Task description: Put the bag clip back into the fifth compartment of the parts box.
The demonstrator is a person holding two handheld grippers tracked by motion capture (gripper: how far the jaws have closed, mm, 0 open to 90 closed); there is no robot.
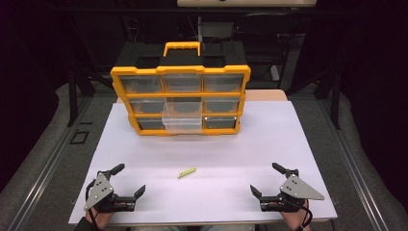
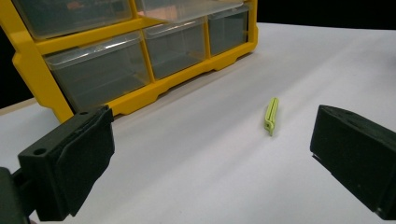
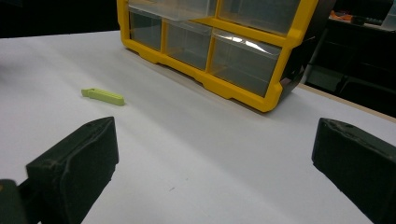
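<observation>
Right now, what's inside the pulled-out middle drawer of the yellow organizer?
The clear drawer juts from the organizer, middle column. Through its walls nothing shows inside. Its floor is hard to make out from the high view, so a small part could be missed.

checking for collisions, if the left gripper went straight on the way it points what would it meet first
Probably the green clip, lying on the white table just ahead between the open left gripper jaws' line. Past it stands the yellow drawer organizer, off to one side. Depth is hard to judge.
</observation>
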